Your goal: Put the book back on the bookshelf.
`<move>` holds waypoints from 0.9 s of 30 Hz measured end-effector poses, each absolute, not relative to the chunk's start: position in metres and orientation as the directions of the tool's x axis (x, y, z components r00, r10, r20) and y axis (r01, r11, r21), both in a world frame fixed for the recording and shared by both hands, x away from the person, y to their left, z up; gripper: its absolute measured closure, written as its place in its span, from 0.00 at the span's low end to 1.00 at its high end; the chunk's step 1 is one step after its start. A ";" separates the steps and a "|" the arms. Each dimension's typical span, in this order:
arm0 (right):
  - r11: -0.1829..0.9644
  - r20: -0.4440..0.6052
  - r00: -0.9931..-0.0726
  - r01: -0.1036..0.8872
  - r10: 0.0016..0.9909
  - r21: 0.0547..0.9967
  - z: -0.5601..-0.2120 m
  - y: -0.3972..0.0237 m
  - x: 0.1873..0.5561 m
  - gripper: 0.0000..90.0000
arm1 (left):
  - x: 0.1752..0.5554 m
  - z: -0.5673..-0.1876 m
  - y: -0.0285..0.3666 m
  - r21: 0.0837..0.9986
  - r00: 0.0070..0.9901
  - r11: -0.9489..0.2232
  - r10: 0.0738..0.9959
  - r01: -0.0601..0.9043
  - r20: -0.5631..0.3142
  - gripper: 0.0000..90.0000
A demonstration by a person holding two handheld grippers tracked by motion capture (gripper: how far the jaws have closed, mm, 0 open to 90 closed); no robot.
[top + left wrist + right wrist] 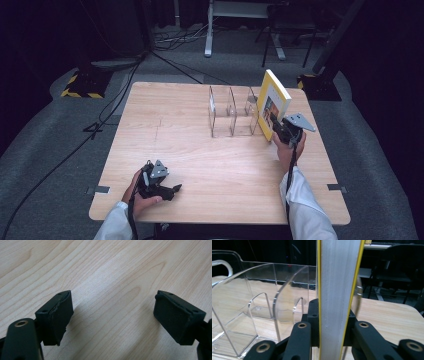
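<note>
Dark curtains and grey carpet surround a pale wooden desk (190, 150), with black cables trailing over the floor beyond its far edge and a chair and stand legs farther back. Toward the far right part of the desk stands a clear acrylic file rack (231, 116) with several upright dividers. Just beside the rack's right end, a yellow-covered book (272, 102) is held upright, leaning slightly, its cover picture facing the near side. The right gripper (279, 126) is clamped on the book's lower near edge; in the right gripper view the book (337, 290) rises between the black jaws with its white page block facing the camera, yellow covers on either side, pads pressed on both, and the rack's curved dividers (262, 302) stand to the left of it. The right hand (285, 152), in a white sleeve, holds that gripper above the desk's right side. Near the front left corner, the left gripper (172, 190) rests low on the desk in the left hand (142, 200); in the left gripper view its jaws stand wide apart over bare wood (105, 277), with nothing between them.
</note>
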State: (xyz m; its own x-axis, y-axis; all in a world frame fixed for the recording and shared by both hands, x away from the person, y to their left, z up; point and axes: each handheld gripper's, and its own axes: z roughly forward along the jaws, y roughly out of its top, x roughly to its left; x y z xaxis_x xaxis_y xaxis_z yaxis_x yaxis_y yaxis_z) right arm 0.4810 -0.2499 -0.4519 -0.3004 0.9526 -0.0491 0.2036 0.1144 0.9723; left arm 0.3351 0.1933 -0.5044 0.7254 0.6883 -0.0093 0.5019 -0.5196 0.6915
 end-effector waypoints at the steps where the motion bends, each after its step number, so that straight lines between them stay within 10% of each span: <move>1: 0.133 -0.067 -0.300 0.204 0.952 0.970 -0.452 -0.246 0.482 0.85 | 0.335 -0.504 0.193 0.692 0.725 -0.520 0.688 0.502 -0.009 0.19; 27: 0.151 -0.070 -0.306 0.248 0.949 0.957 -0.450 -0.244 0.488 0.78 | 0.335 -0.505 0.193 0.692 0.731 -0.521 0.682 0.499 -0.014 0.19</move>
State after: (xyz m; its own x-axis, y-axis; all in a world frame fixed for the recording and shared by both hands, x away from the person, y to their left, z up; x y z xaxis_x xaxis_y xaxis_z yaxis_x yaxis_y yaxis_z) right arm 0.4882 -0.2444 -0.4500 -0.3064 0.9493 -0.0702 0.2477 0.1507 0.9571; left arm 0.3347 0.1929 -0.5046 0.7313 0.6819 -0.0143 0.4993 -0.5209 0.6923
